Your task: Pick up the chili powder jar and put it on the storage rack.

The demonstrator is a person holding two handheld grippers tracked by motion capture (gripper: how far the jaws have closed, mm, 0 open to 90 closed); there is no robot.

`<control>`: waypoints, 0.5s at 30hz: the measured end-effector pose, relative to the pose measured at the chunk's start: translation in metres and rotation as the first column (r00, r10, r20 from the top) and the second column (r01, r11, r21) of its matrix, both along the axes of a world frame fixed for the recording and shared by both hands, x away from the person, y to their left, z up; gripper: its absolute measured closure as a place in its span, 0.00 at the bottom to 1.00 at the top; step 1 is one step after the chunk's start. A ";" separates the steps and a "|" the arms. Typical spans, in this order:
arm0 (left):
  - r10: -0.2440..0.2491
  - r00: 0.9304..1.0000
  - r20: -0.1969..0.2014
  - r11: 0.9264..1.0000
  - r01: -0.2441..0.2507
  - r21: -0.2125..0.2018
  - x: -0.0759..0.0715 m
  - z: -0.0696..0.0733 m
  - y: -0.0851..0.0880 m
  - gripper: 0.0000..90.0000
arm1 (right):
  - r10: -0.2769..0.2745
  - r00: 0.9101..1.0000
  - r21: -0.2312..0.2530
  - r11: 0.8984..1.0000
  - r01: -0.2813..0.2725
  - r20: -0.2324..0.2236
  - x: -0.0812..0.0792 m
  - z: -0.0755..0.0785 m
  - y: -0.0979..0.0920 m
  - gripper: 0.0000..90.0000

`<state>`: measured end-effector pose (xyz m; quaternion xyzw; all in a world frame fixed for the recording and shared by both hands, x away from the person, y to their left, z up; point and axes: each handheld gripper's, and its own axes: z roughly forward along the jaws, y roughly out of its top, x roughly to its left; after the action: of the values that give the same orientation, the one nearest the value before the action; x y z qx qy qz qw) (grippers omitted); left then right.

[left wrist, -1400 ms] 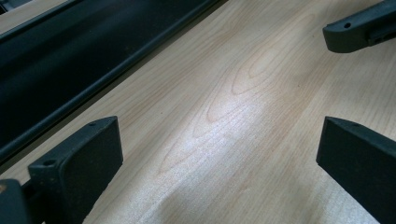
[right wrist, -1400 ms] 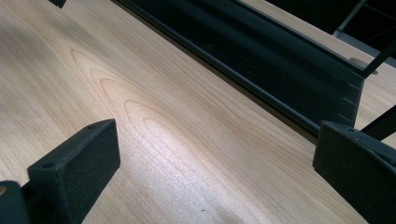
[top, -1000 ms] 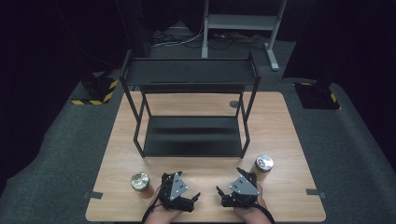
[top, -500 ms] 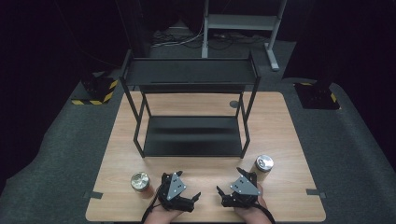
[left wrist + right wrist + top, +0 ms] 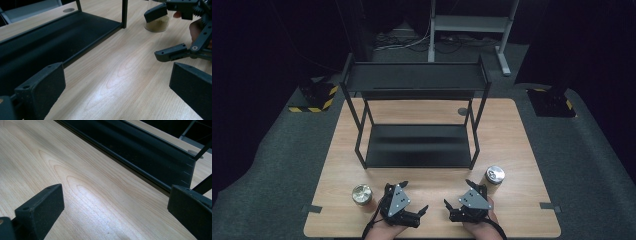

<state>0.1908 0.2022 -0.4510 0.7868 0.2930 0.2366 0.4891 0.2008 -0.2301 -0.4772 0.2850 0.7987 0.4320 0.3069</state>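
Two grippers rest on the table (image 5: 432, 177) — left gripper (image 5: 412, 202) and right gripper (image 5: 458, 196), fingers wide apart, empty. Gold-lidded jar (image 5: 361, 194) lies at the left's nine o'clock; silver-lidded jar (image 5: 494, 176) at the right's two o'clock.

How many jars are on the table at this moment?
2: one jar near the front left, beside the left gripper; the other jar front right, beside the right gripper.
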 end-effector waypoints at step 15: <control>0.018 0.999 0.048 0.999 -0.016 -0.032 -0.005 0.018 0.012 0.01 | -0.002 1.000 0.005 1.000 0.002 0.001 0.000 0.000 -0.001 0.00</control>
<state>0.1854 0.2147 -0.4335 0.7705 0.2915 0.2550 0.5063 0.2012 -0.2308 -0.4776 0.2861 0.7974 0.4338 0.3069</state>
